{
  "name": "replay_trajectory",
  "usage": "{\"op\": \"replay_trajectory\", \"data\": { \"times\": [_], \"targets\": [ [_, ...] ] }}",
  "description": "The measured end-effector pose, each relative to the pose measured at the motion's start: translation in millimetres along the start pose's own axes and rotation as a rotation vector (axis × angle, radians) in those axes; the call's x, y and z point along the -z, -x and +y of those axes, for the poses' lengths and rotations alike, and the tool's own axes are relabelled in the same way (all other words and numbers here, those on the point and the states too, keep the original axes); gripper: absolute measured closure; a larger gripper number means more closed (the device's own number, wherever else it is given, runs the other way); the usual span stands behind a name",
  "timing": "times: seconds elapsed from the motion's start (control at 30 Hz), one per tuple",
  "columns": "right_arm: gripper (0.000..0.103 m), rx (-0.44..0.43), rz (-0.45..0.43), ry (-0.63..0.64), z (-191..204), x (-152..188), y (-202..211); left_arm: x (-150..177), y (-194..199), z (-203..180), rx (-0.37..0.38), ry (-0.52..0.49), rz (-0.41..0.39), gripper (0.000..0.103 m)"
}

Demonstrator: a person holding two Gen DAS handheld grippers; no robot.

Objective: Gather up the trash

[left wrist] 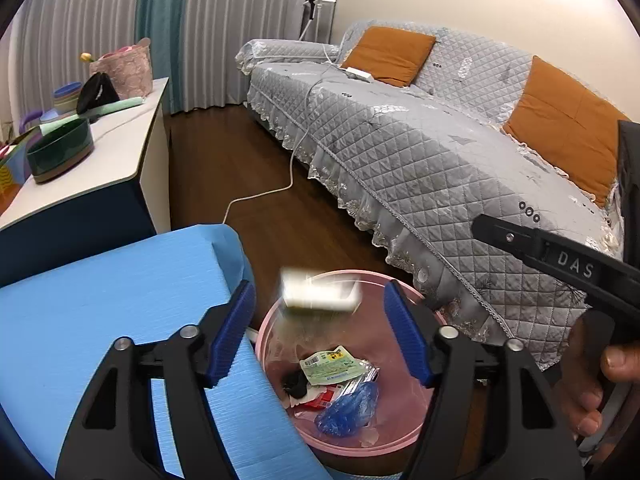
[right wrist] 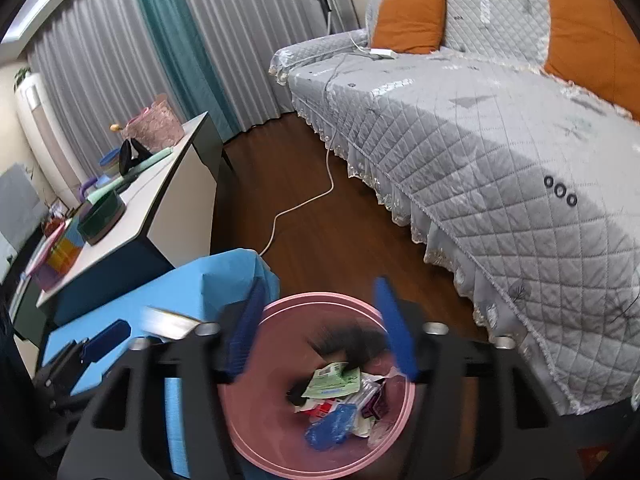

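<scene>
Raised letters "DAS" readable on the black arm of the right tongs, seen from the left wrist view, reaching in from the right edge over the grey sofa cover. Printed label visible on a green and white wrapper inside the pink bin, with a small yellow warning-style mark near its top edge, but wording too small and blurred to read. Same wrapper unreadable in the right wrist view. No other legible writing.
</scene>
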State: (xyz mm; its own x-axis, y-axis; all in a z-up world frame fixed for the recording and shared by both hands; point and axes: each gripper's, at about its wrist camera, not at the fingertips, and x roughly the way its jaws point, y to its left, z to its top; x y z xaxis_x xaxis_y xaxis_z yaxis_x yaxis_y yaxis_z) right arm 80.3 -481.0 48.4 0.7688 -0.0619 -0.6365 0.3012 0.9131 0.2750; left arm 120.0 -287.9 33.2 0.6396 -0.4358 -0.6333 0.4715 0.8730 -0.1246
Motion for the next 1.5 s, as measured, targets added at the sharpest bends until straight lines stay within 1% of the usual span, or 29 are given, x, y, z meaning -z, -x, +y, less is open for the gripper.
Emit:
{"op": "replay_trajectory", "data": {
  "times": [0.17, 0.23, 0.3, 0.47, 0.53, 0.63, 0.73, 0.8, 0.83, 0.93, 1.07, 1.13, 1.27, 1.43, 1.5],
  "targets": [
    [0.040, -0.001, -0.004, 0.008, 5, 0, 2, 2, 6, 9, -0.006, 0.022, -0.010, 0.037],
    [0.036, 0.000, -0.011, 0.012, 8, -1, 4, 3, 13, 15, -0.015, 0.032, -0.014, 0.037],
    [0.033, -0.001, -0.020, 0.014, 9, -1, 7, 4, 21, 20, -0.024, 0.039, -0.021, 0.037],
    [0.024, 0.000, -0.079, 0.002, 15, 1, 26, 10, 52, 29, -0.039, 0.043, -0.059, 0.026],
    [0.017, -0.005, -0.107, 0.005, 20, 3, 36, 12, 66, 32, -0.040, 0.041, -0.075, 0.023],
    [0.011, 0.000, -0.142, 0.029, 31, 5, 52, 20, 89, 39, -0.044, 0.048, -0.103, 0.017],
    [0.006, 0.003, -0.175, 0.043, 42, 8, 72, 30, 109, 46, -0.050, 0.064, -0.115, 0.014],
    [0.005, 0.017, -0.187, 0.044, 49, 13, 84, 38, 122, 52, -0.068, 0.068, -0.127, 0.012],
    [0.005, 0.018, -0.187, 0.045, 52, 16, 88, 42, 129, 56, -0.076, 0.072, -0.133, 0.010],
    [0.005, 0.023, -0.175, 0.053, 62, 31, 101, 52, 147, 66, -0.108, 0.087, -0.145, 0.008],
    [0.005, 0.015, -0.161, 0.102, 85, 61, 118, 72, 173, 78, -0.151, 0.097, -0.138, 0.008],
    [0.005, 0.010, -0.154, 0.130, 97, 76, 124, 83, 185, 85, -0.193, 0.106, -0.126, 0.008],
    [0.005, -0.007, -0.153, 0.177, 122, 108, 141, 104, 204, 105, -0.268, 0.164, -0.096, 0.008],
    [0.005, -0.018, -0.143, 0.249, 148, 148, 151, 127, 226, 120, -0.324, 0.215, -0.083, 0.008],
    [0.005, -0.023, -0.124, 0.282, 157, 167, 151, 140, 235, 126, -0.345, 0.237, -0.081, 0.008]
  ]
}}
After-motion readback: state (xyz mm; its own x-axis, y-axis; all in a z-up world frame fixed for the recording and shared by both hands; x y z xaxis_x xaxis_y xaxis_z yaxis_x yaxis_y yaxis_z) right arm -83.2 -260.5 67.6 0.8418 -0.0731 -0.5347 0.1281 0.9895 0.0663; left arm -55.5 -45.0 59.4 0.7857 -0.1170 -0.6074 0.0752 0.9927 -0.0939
